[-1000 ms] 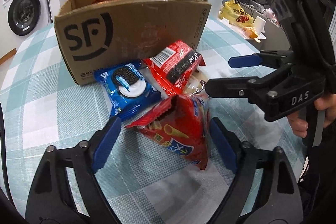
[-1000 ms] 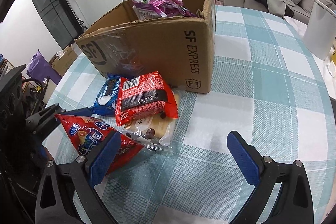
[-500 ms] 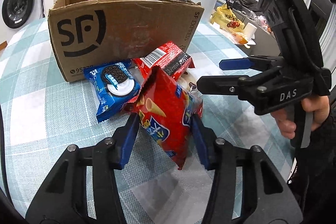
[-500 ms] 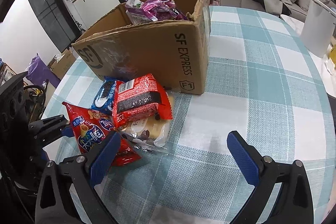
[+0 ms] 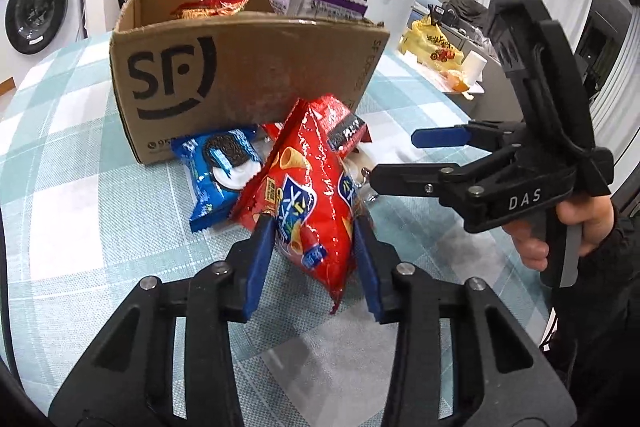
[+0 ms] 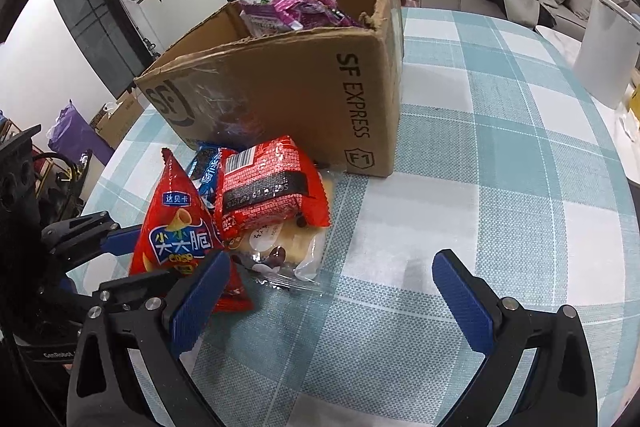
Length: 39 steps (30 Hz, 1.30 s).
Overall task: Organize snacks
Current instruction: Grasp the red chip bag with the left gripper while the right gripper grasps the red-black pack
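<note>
My left gripper [image 5: 314,259] is shut on a red cone-snack bag [image 5: 308,191] and holds it upright, lifted off the table; the bag also shows in the right wrist view [image 6: 176,227]. Behind it lie a blue Oreo pack [image 5: 220,167], a red noodle pack [image 6: 264,187] and a clear bread pack [image 6: 288,247], in front of the SF cardboard box [image 5: 248,71], which holds several snacks. My right gripper [image 6: 320,291] is open and empty, over the table right of the pile; it shows in the left wrist view [image 5: 404,159].
The table has a teal checked cloth [image 6: 480,187]. A white bin [image 6: 604,55] stands at its far right edge. A yellow bag [image 5: 436,47] lies beyond the box. A washing machine [image 5: 36,11] and a sofa are behind.
My left gripper closed on the red cone-snack bag and raised it upright. The right gripper stayed open and shifted slightly toward the pile.
</note>
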### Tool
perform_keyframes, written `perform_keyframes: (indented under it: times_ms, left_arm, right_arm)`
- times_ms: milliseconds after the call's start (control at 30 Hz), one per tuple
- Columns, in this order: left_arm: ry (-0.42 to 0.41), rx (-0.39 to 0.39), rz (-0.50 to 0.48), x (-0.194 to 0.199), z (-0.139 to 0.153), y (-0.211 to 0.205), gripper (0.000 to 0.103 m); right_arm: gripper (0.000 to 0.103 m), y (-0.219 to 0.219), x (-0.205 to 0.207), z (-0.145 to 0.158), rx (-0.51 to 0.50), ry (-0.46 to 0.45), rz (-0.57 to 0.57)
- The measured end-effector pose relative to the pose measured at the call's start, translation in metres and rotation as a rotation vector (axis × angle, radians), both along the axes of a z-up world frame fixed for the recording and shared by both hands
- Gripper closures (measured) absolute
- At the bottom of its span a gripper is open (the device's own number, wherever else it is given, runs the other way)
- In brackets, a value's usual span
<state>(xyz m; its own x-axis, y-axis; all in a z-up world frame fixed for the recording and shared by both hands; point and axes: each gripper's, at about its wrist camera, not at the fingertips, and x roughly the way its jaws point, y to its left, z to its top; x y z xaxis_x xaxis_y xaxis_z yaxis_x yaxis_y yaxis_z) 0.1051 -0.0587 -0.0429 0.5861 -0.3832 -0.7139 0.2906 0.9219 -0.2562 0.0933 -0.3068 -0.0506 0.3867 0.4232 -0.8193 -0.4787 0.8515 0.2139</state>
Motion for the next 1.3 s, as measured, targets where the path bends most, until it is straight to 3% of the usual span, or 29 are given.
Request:
perform_keyframes:
  times_ms: [300,433,600,867,933,1033,1133,1300]
  left_arm:
    - [0.043,-0.003,0.025,0.005,-0.003,0.001,0.058]
    - [0.051,-0.031,0.074,0.005,-0.002,0.016,0.041]
    - [0.072,-0.065,0.125,0.012,-0.004,0.031,0.040]
    - [0.103,-0.048,0.119,0.014,-0.013,0.030,0.040]
    - [0.110,-0.051,0.116,0.014,-0.015,0.029,0.040]
    - [0.111,-0.048,0.114,0.015,-0.014,0.027,0.040]
    - [0.111,-0.043,0.112,0.014,-0.014,0.026,0.040]
    - [0.101,-0.019,0.109,0.015,-0.015,0.018,0.039]
  right_arm:
    - [0.000,0.021,-0.003,-0.012,-0.040,0.000,0.025]
    - [0.000,0.032,-0.008,-0.013,-0.038,-0.007,0.063]
    - [0.000,0.038,-0.010,-0.009,-0.007,-0.049,0.074]
    - [0.001,0.047,-0.002,-0.001,-0.013,-0.110,0.030]
    - [0.005,0.054,0.001,-0.002,-0.020,-0.120,0.021]
    - [0.020,0.057,0.008,-0.003,-0.025,-0.128,0.014]
    - [0.024,0.060,0.008,-0.004,-0.012,-0.135,0.015]
    - [0.047,0.058,0.002,-0.003,0.005,-0.146,0.048]
